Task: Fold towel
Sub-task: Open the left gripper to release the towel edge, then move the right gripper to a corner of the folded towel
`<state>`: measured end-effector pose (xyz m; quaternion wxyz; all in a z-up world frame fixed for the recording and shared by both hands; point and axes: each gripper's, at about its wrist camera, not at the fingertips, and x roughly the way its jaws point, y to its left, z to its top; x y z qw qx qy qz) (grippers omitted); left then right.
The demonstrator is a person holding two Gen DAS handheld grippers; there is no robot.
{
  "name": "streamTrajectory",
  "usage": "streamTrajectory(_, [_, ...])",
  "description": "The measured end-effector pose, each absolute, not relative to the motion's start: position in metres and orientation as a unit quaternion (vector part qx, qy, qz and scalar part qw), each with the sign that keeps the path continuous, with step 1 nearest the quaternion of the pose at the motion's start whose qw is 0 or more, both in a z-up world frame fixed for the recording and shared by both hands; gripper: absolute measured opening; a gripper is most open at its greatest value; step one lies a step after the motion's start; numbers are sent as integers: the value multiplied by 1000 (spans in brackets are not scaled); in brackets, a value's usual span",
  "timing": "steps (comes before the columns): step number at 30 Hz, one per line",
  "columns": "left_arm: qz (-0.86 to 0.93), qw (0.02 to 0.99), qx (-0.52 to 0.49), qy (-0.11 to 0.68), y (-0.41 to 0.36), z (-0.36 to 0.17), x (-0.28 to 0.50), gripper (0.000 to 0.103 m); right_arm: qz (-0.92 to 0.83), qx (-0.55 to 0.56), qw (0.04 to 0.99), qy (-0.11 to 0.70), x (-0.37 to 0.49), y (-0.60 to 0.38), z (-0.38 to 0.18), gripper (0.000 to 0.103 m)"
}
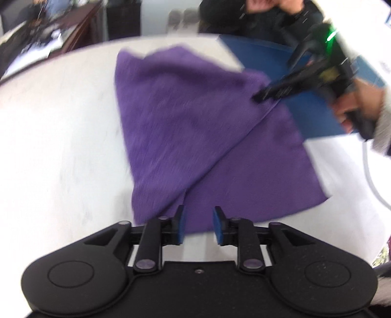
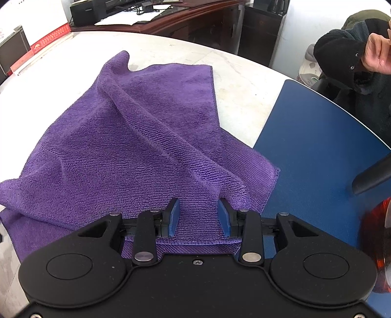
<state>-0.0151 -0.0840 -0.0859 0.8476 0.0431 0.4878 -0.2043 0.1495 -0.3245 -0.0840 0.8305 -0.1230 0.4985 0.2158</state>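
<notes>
at the right of my view a blue mat (image 2: pixel 317 151) lies on the white marble table (image 2: pixel 48 97). beyond it, upper right, sits a person in dark clothing (image 2: pixel 361 80). a dark wooden desk (image 2: pixel 195 19) with papers fills the top.

Left wrist view: mounted just behind the left gripper (image 1: pixel 198 226), aimed steeply down toward 12 o'clock, close over the table (image 1: pixel 61 137). Right wrist view: same mount behind the right gripper (image 2: pixel 198 216), equally near. Shared: purple towel (image 1: pixel 185 127), blue mat (image 2: pixel 317 151), seated person (image 2: pixel 361 80) at 1 o'clock.
</notes>
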Motion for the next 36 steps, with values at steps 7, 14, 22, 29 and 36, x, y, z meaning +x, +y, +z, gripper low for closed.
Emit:
streamTrajectory(7, [-221,850,55,475,-101,-108,21,39,208,-129,825,509,154,-321,-84,34])
streamTrajectory(14, [-250,834,74,487,-101,-129,27,39,208,-152,823,506,157,-314,-67,34])
streamTrajectory(22, [-273,832,66,478,-92,-130,23,41,231,-156,858,432,195,-258,19,58])
streamTrajectory(29, [-288,830,67,473,-91,-131,20,44,173,-100,858,473,299,-239,-24,55])
streamTrajectory(36, [-294,828,67,473,-91,-131,20,45,142,-56,841,519,343,-235,-75,51])
